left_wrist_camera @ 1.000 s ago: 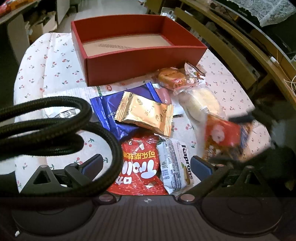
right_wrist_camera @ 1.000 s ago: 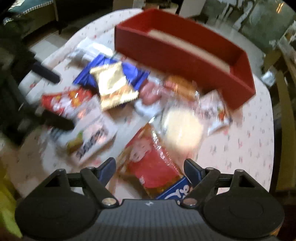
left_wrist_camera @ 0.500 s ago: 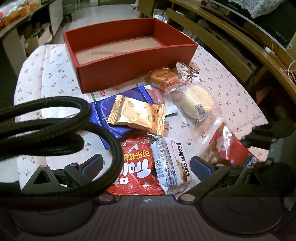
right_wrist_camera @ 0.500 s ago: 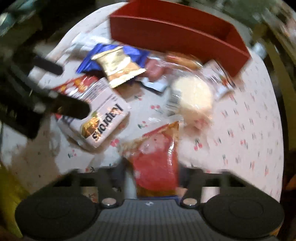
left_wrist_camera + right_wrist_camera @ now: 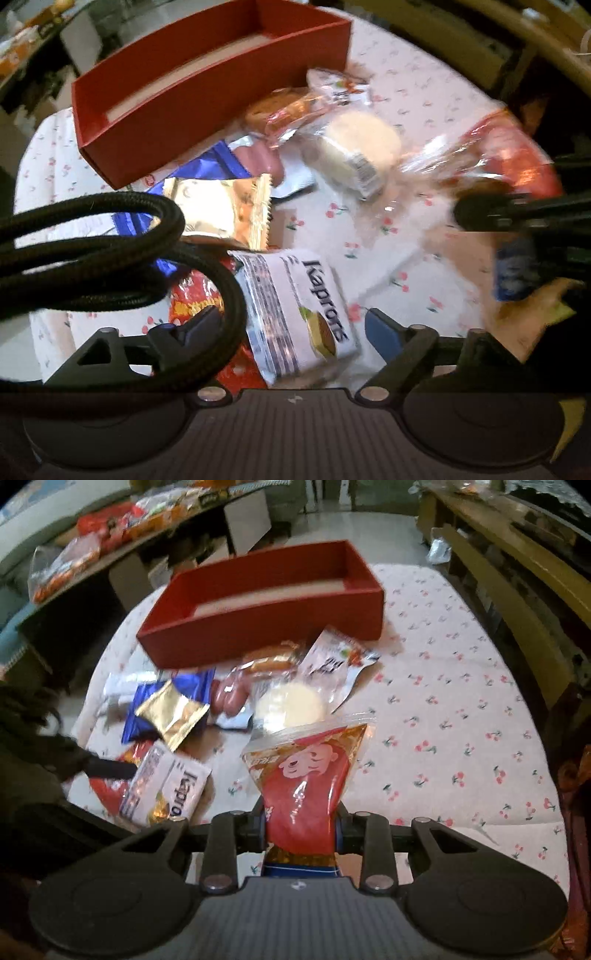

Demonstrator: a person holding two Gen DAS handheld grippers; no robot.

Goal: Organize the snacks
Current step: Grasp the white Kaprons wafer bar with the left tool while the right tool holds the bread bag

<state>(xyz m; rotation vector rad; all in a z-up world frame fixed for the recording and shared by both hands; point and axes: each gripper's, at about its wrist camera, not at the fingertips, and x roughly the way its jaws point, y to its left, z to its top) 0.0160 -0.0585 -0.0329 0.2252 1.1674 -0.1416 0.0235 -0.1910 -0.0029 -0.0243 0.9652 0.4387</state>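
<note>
Snack pouch, red with a cartoon face (image 5: 304,779), is pinched at its lower end by your right gripper (image 5: 301,825), jaws fully closed on the film, top flap standing up ahead of the fingers. Looks light, soft and crinkly; glossy film probably slips, so keep the grip low on the body, not on the clear sealed edge.

Left gripper (image 5: 291,325) has nothing clamped: jaws wide but closing, white Kaprons pack (image 5: 301,314) lying between them on the tabletop, pads not pressing it yet. That pack reads as a light, puffy pillow bag, likely with a crushable biscuit inside; take it across the short sides, gently.

Ahead of the left gripper: gold wrapper (image 5: 221,206) on a blue foil bag (image 5: 218,162), pink sausages (image 5: 264,164), a round pale bun in clear wrap (image 5: 354,147), an orange cake (image 5: 280,109) beyond it. A red chip bag (image 5: 199,299) sits partly under the Kaprons pack. All soft, thin-film, overlapping, so expect neighbours to drag.

Red cardboard box (image 5: 266,627) stands beyond the pile, ahead of both grippers, open and showing no snacks inside; stiff walls, likely the drop target.

Tabletop has a cherry-print cloth (image 5: 461,709), which may bunch. A black braided cable (image 5: 110,251) loops across the left view. Room is cluttered: wooden furniture to the right, shelf with more snack bags far left.
</note>
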